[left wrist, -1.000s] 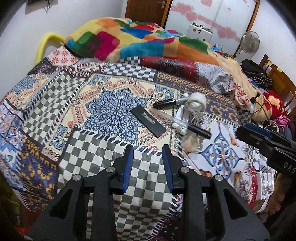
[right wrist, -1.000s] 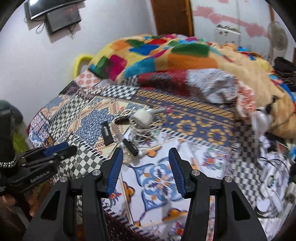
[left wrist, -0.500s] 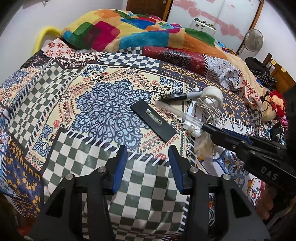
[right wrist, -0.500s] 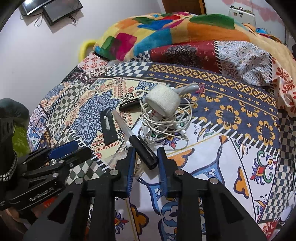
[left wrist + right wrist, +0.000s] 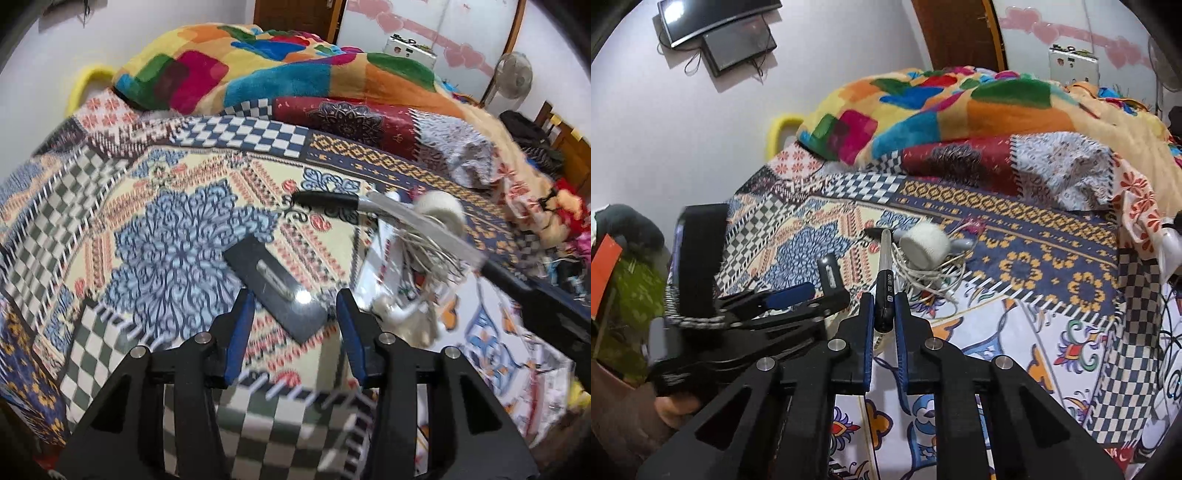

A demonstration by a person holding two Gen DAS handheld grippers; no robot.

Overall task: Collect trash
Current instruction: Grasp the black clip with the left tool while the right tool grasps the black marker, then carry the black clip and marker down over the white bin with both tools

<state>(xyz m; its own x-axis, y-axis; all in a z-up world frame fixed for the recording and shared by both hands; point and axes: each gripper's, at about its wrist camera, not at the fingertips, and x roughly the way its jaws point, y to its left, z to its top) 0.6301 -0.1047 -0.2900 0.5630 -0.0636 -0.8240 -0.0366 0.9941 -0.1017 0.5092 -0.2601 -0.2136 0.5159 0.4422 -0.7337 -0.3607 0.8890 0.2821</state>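
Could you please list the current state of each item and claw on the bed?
Right claw: shut on the pen.
Pen: gripped at its black end, lifted.
Left claw: open, nothing between its fingers.
Black flat plate: lying flat on the bedspread.
White cable: loosely coiled, lying on the bedspread.

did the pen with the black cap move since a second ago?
Yes. The pen is lifted off the bedspread, shut in the right gripper; its clear end now points toward the white roll rather than lying beside the cable.
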